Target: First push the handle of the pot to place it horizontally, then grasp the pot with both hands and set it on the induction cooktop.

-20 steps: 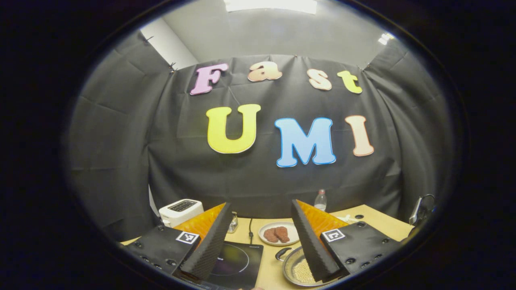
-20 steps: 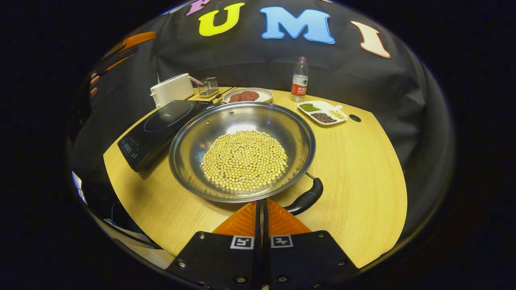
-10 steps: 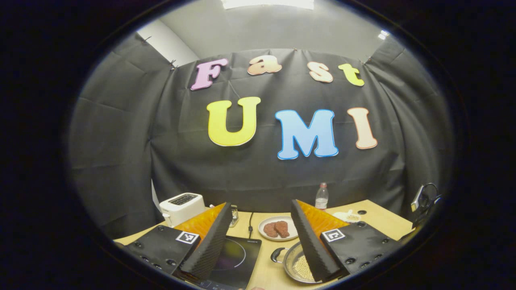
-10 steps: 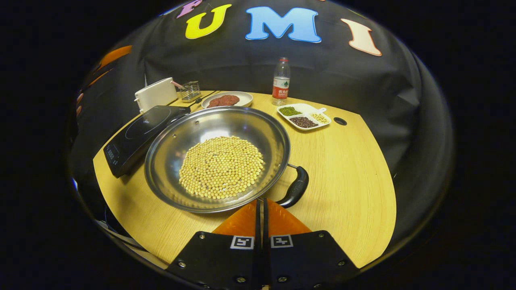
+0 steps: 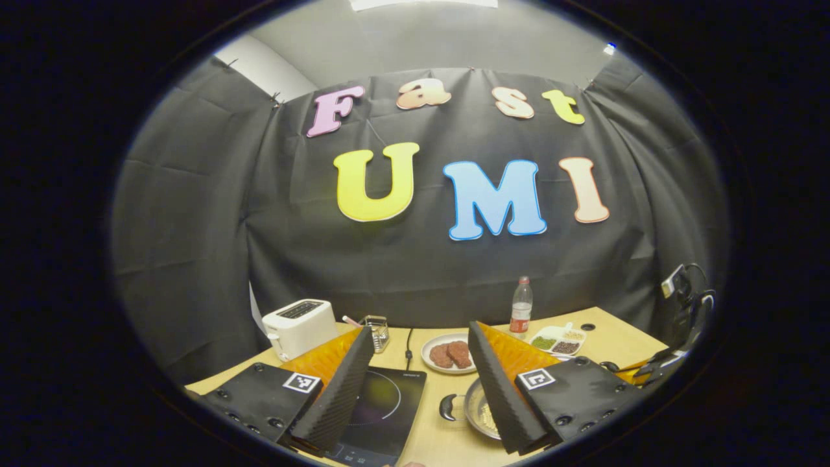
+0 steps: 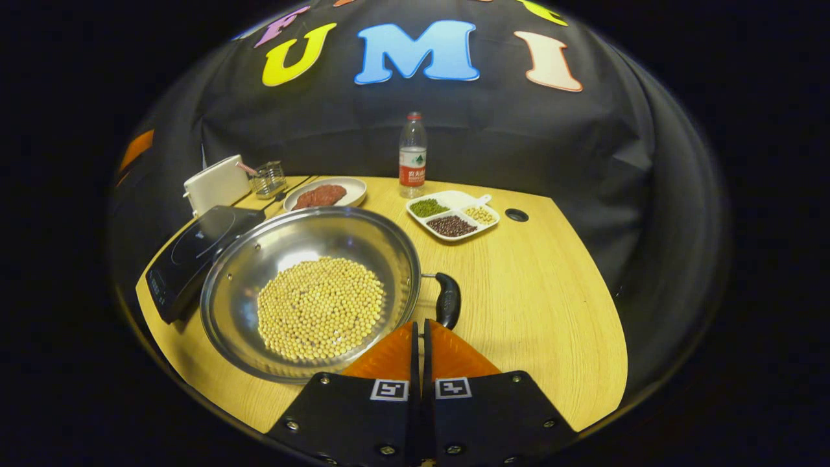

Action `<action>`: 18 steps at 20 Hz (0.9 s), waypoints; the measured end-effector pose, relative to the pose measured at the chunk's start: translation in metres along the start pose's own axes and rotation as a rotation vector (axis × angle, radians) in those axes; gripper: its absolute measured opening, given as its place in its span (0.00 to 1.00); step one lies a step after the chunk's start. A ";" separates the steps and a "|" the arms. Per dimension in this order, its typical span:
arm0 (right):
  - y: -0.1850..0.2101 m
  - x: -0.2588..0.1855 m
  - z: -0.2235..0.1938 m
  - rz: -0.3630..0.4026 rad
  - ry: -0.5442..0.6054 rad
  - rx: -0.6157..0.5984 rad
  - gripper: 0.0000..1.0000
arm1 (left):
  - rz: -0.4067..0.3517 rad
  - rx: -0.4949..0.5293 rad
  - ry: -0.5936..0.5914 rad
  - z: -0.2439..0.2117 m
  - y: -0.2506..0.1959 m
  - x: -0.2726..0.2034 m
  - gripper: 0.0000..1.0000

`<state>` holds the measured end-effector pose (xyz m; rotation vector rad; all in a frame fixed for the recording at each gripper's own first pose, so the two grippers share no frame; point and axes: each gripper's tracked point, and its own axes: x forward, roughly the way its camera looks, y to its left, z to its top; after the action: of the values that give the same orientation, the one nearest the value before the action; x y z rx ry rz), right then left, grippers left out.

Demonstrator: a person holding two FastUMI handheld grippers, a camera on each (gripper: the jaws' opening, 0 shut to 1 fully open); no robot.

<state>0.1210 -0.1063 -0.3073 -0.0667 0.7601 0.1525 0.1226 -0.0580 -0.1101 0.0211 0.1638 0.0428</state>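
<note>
Whereas the black side handle (image 6: 448, 300) lay at the round steel pot's (image 6: 311, 292) four o'clock a second ago, it is now seen at three o'clock. The pot, filled with pale beans, is set on the wooden table (image 6: 551, 311) beside the black induction cooktop (image 6: 194, 253). The left gripper (image 5: 420, 334) is held wide apart, empty; the right gripper (image 6: 419, 324) is pressed closed, empty. No writing can be read.

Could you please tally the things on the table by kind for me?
Cookware: 1, pot of beans.
Appliances: 2, induction cooktop, toaster.
Dishes: 2, plate, divided tray.
Bottles: 1, bottle.
Racks: 1, wire holder.
Total: 7.
</note>
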 end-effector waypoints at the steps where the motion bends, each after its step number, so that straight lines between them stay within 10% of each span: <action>1: 0.001 -0.003 0.007 0.008 -0.026 0.024 0.16 | -0.006 -0.008 0.009 -0.004 -0.001 0.002 0.99; 4: -0.005 -0.010 0.023 -0.037 -0.101 0.056 1.00 | -0.045 -0.022 0.058 -0.028 -0.009 0.015 0.99; 18: -0.007 0.021 0.021 -0.075 -0.059 0.110 1.00 | -0.192 0.007 0.407 -0.173 -0.050 0.083 0.92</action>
<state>0.1512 -0.1081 -0.3065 0.0140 0.7049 0.0409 0.1787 -0.1013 -0.2952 0.0035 0.5718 -0.1460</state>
